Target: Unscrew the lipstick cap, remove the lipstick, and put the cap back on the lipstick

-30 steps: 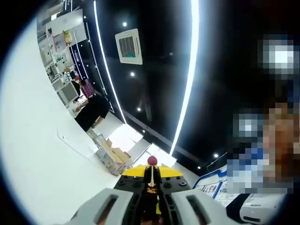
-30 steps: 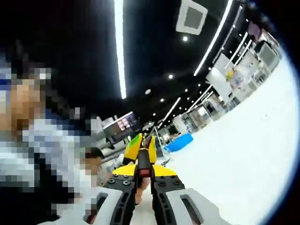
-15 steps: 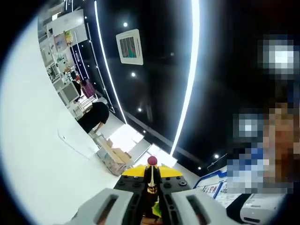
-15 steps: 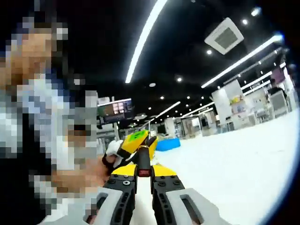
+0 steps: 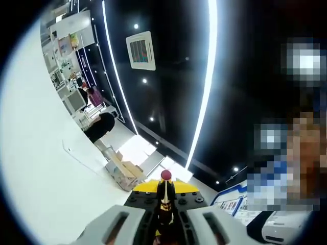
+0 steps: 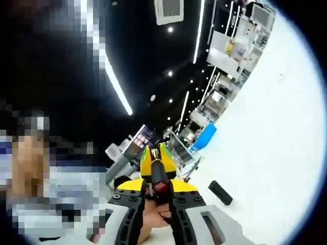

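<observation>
In the left gripper view my left gripper (image 5: 165, 193) is shut on the lipstick (image 5: 165, 196), which stands up between the jaws. Its red tip (image 5: 166, 175) pokes out above the yellow jaw ends, with a gold collar lower down. In the right gripper view my right gripper (image 6: 156, 185) is shut on the black lipstick cap (image 6: 157, 174), a short dark tube with a red mark at its base. Just beyond the cap are the other gripper's yellow fingers (image 6: 146, 161). A hand (image 6: 153, 218) shows below, between the jaws.
A small black block (image 6: 220, 193) lies on the white surface (image 6: 265, 153) to the right of the cap. A blue bin (image 6: 206, 137) stands farther off. Overhead are a black ceiling with light strips (image 5: 206, 87) and a vent (image 5: 140, 50). A person in black (image 5: 99, 126) stands by distant shelves.
The right gripper view has rolled and swung a lot, still with the cap in the jaws. The left gripper view is nearly the same; the distant person in black has shifted a little.
</observation>
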The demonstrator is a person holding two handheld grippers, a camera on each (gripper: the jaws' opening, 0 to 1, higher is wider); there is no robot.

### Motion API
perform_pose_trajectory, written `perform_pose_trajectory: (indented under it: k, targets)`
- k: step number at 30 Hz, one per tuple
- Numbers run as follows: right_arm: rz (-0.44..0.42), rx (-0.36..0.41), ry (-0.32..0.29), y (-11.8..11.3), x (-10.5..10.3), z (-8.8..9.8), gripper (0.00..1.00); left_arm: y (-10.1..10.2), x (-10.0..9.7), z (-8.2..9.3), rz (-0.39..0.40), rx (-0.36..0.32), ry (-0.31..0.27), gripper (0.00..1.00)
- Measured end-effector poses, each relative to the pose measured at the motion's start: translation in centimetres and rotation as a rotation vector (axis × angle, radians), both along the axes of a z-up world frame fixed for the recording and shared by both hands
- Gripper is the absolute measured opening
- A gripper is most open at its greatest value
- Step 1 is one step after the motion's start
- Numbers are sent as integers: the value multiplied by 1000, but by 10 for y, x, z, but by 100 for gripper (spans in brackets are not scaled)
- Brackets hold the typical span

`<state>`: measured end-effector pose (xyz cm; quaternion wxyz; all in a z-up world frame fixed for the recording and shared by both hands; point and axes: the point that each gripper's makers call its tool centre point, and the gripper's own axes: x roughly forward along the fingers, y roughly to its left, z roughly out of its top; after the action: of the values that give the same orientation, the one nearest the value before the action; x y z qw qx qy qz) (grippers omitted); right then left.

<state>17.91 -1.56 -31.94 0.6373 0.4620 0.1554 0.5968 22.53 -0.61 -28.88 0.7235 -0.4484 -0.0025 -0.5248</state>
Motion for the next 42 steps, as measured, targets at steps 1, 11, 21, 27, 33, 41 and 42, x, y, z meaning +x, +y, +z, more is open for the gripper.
perform_pose_trajectory:
  k: [1, 11, 21, 27, 33, 41, 42]
  targets:
    - [12, 32, 27, 0, -4, 3, 16, 0, -1, 1, -2, -4, -3, 9]
    - [119, 223, 294, -11, 15, 7, 14, -5, -9, 6, -15, -1, -33, 9]
    - [48, 148, 187, -14, 25, 0, 11, -6, -10, 5, -15, 3, -27, 9]
    - [-60, 22, -23, -11, 22, -3, 11, -4, -4, -1, -12, 8, -5, 9]
    - [-158, -96, -258, -8, 18, -3, 11, -4, -4, -1, -7, 14, -5, 9]
    - [-297, -335, -655, -7, 18, -3, 10, -2, -1, -2, -1, 12, 1, 9]
    - [-305, -353, -681, -7, 19, -3, 10, -2, -1, -3, -1, 11, 5, 9]
